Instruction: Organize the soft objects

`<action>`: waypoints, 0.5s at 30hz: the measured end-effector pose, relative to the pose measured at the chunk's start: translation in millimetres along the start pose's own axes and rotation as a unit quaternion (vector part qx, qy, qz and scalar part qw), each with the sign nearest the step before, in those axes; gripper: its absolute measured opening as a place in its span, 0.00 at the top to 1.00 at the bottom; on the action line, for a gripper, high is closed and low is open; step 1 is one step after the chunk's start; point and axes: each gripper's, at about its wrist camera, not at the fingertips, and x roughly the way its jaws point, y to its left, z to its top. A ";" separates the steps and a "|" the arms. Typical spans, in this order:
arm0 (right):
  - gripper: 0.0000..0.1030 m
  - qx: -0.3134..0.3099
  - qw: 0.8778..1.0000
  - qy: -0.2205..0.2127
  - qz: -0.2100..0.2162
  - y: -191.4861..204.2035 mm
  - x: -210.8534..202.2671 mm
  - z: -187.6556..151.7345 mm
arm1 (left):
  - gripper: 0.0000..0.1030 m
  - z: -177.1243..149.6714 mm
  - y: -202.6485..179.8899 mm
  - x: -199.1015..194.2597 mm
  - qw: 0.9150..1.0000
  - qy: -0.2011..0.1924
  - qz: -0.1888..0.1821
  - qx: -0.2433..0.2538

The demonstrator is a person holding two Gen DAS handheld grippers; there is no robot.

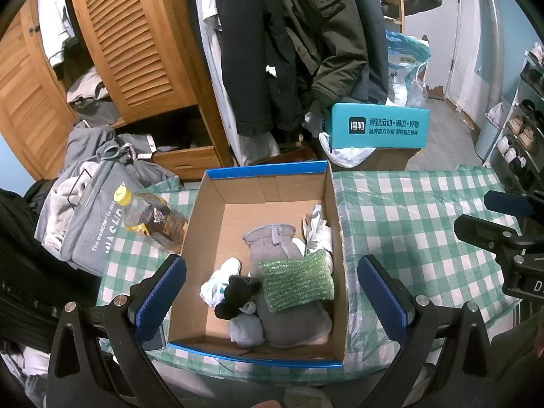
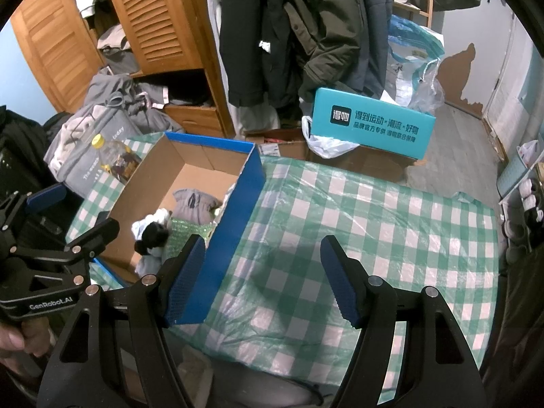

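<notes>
A blue-rimmed cardboard box (image 1: 217, 204) sits on the green checked table (image 1: 408, 210). Inside lie a grey glove (image 1: 272, 241), a green bubble-wrap pad (image 1: 295, 280), a black sock (image 1: 238, 294), a white cloth (image 1: 217, 282) and a grey sock (image 1: 245, 329). My left gripper (image 1: 272, 292) is open and empty, held above the box's near end. My right gripper (image 2: 263, 278) is open and empty over the bare tablecloth (image 2: 357, 210), just right of the box (image 2: 238, 210). The glove (image 2: 195, 204) and black sock (image 2: 153, 234) show in the right wrist view too.
A bottle with a yellow cap (image 1: 149, 217) lies left of the box, beside a grey hoodie pile (image 1: 91, 210). A teal shoe box (image 1: 377, 125) stands behind the table. Hanging coats (image 1: 289, 51) and a wooden wardrobe (image 1: 136, 40) are at the back.
</notes>
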 end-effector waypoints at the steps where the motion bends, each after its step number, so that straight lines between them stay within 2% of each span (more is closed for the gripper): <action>1: 0.32 0.000 1.000 0.000 0.000 0.8 -0.1 0.4 | 0.01 -0.4 0.4 -0.6 1.000 0.000 0.000 0.000; 15: 0.32 0.000 1.000 0.001 0.000 1.3 -0.1 1.1 | 0.01 0.1 -0.4 0.5 1.000 0.001 0.001 0.001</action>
